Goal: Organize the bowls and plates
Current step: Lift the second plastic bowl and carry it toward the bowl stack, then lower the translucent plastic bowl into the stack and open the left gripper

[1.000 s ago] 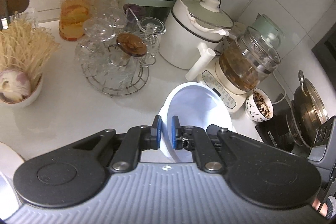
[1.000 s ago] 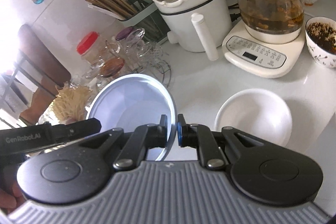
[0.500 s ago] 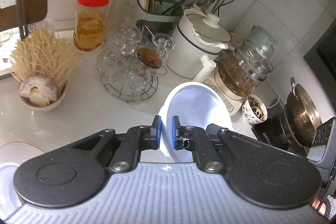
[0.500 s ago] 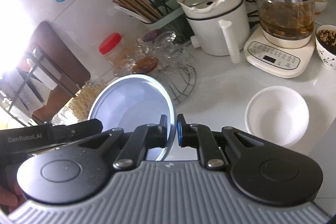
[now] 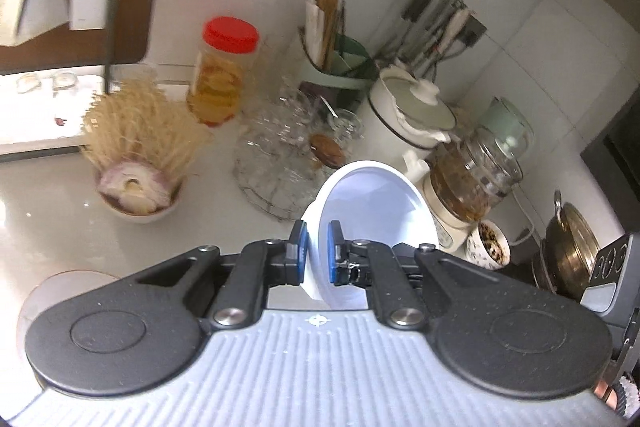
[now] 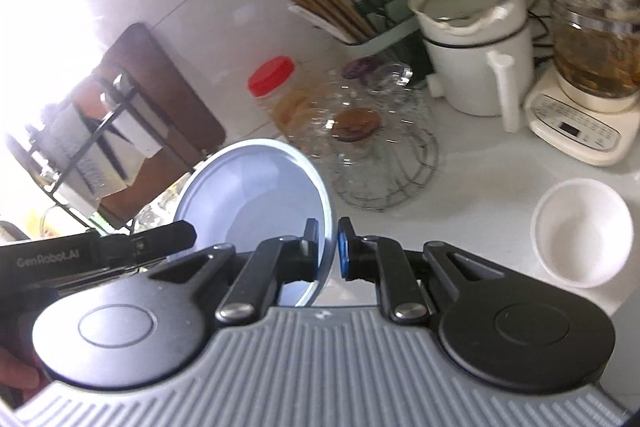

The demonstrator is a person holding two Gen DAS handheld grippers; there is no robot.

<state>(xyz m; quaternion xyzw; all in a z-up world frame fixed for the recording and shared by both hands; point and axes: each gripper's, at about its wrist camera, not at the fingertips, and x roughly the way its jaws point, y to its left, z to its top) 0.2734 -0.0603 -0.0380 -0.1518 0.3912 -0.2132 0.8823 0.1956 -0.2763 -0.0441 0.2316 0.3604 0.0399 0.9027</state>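
Both grippers are mid-carry, so the sorting looks only partly done. The left gripper (image 5: 317, 258) is clamped on the rim of a white bowl (image 5: 374, 203) held tilted above the countertop (image 5: 52, 203); the right gripper (image 6: 329, 251) pinches a pale plate (image 6: 252, 195) by its edge (also aloft). A second white bowl (image 6: 580, 231) sits unstacked near the countertop's right edge.

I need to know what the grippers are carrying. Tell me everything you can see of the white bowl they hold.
The bowl is plain white, smooth and glossy, like ceramic or melamine, and empty. It is off the counter, tilted on edge. The left gripper clamps its rim near one side, one finger inside and one outside; the right gripper clamps the rim opposite. Its inside looks bluish in shade. No chips or marks show.
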